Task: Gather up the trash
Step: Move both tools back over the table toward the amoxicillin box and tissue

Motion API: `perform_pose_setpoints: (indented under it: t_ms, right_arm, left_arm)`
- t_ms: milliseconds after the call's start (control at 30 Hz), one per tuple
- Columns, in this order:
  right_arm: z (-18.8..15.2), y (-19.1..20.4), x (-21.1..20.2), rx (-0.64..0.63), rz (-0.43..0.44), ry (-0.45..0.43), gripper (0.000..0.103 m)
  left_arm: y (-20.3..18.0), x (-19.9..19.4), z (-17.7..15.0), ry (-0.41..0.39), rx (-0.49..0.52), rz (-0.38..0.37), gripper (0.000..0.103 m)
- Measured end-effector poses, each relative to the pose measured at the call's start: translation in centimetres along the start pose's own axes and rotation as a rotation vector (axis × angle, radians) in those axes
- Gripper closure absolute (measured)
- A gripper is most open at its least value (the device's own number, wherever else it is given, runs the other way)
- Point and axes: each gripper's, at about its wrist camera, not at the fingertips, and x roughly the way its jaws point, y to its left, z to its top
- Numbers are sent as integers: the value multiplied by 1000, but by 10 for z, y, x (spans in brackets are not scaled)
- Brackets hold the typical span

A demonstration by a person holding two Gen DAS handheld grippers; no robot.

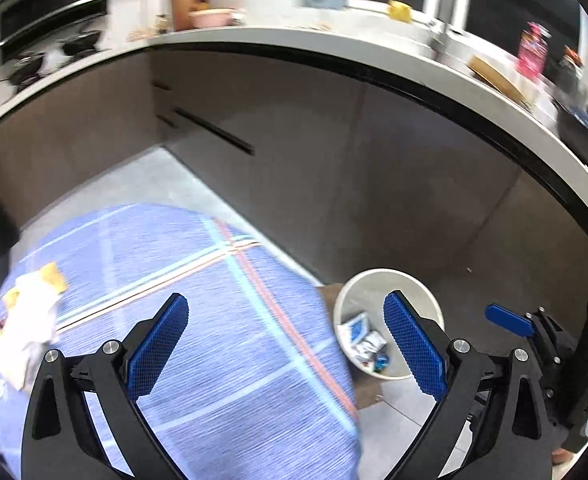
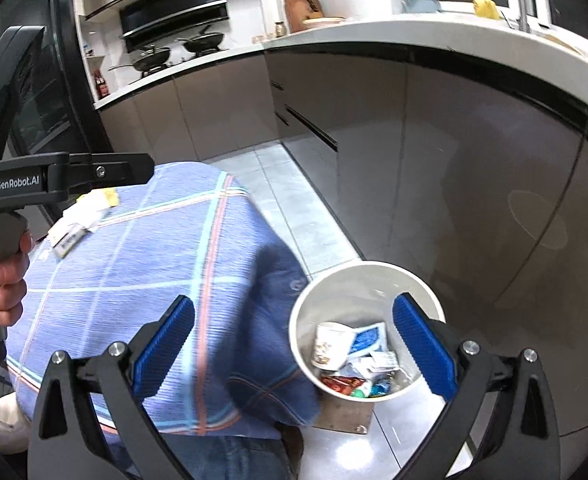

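Trash on the blue plaid tablecloth (image 2: 142,264): wrappers (image 2: 82,216) at far left, still to fetch. White bin (image 2: 358,276) on the floor to the right, w/ a paper cup (image 2: 328,344) & packets inside. Right gripper (image 2: 294,344) wide open, empty, above the bin; left gripper (image 1: 286,340) wide open, empty too. Looks like between drops; next, reach left for the wrappers & pinch.

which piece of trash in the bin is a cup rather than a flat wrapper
The white paper cup, lying on its side at the left of the white bin. It is round and hollow; the blue-and-white packet and red wrapper beside it are flat.
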Motion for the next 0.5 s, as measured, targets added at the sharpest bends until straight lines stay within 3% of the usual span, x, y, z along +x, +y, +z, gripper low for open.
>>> perform_pose_setpoints:
  t_ms: [267, 500]
  right_arm:
    - [11, 62, 4, -63, 86, 14, 3]
    - [24, 127, 16, -113, 184, 41, 3]
  left_arm:
    - [69, -58, -29, -41, -186, 51, 8]
    - [156, -97, -76, -40, -358, 160, 8]
